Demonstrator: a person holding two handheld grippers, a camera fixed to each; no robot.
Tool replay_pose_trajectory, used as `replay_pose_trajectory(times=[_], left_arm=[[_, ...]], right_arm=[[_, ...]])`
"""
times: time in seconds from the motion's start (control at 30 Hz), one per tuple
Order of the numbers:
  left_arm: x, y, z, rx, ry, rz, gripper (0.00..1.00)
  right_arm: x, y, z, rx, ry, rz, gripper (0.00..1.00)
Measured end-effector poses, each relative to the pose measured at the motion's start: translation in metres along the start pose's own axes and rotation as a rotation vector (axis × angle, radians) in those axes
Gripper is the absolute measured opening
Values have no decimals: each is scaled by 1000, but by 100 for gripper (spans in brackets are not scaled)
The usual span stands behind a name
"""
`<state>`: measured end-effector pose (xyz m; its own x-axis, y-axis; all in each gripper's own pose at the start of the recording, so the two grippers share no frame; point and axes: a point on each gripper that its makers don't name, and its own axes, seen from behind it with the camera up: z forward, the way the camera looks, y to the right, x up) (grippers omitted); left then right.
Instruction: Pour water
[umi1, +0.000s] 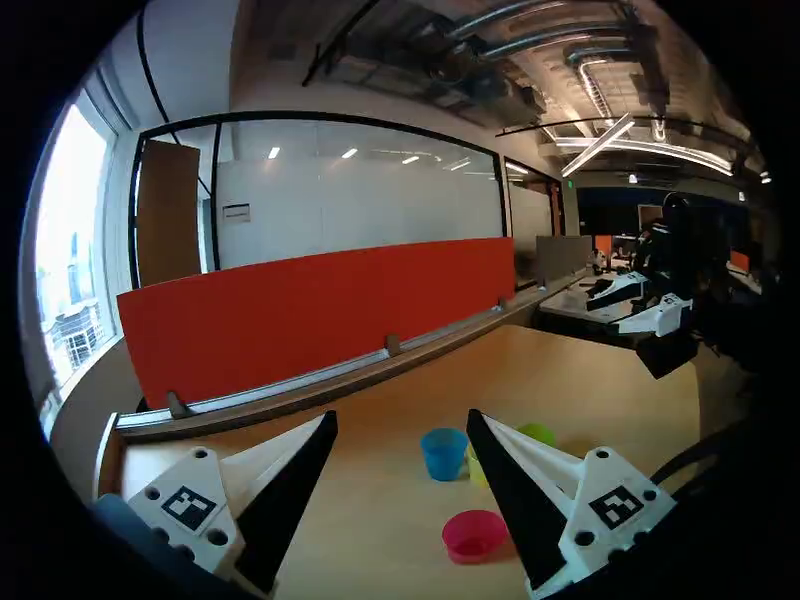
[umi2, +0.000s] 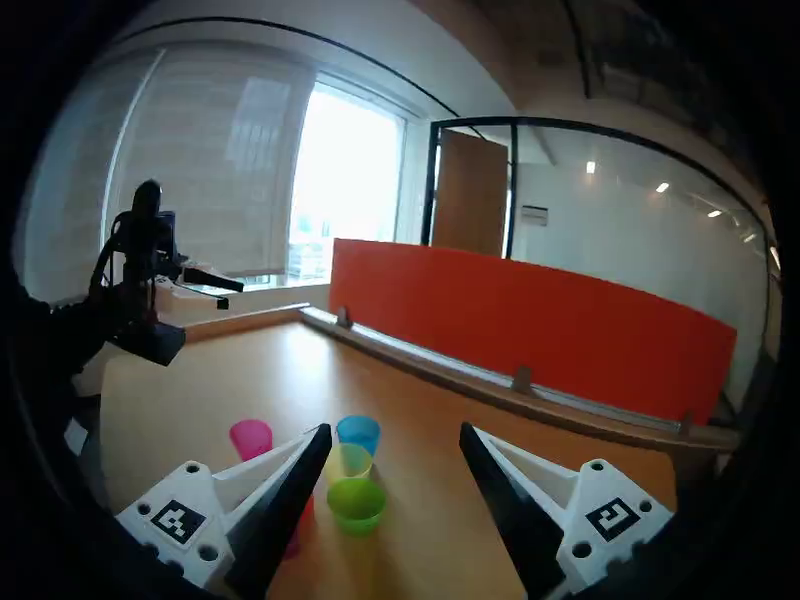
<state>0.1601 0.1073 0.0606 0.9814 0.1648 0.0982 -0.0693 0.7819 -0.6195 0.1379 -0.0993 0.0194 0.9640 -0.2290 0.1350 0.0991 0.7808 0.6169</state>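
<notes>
Partly behind the left gripper's (umi1: 400, 414) jaws: yellow cup (umi1: 474, 470), green cup (umi1: 538, 433).

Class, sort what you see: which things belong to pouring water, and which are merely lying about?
Job: blue cup, pink cup, yellow cup, green cup, left gripper, right gripper.
Lying about: orange divider, window, wooden door.

We look low across the desk (umi1: 560, 380) toward the orange divider (umi1: 320, 310), the left gripper view angled rightward, the right gripper view leftward; both share the cups (umi2: 350, 470) close below.
</notes>
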Motion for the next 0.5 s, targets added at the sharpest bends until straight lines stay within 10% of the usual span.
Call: replay_pose_trajectory(times=[0.5], left_arm=[[-23, 6, 34, -113, -88, 8, 96]], right_arm=[[-32, -12, 18, 70, -86, -11, 99]])
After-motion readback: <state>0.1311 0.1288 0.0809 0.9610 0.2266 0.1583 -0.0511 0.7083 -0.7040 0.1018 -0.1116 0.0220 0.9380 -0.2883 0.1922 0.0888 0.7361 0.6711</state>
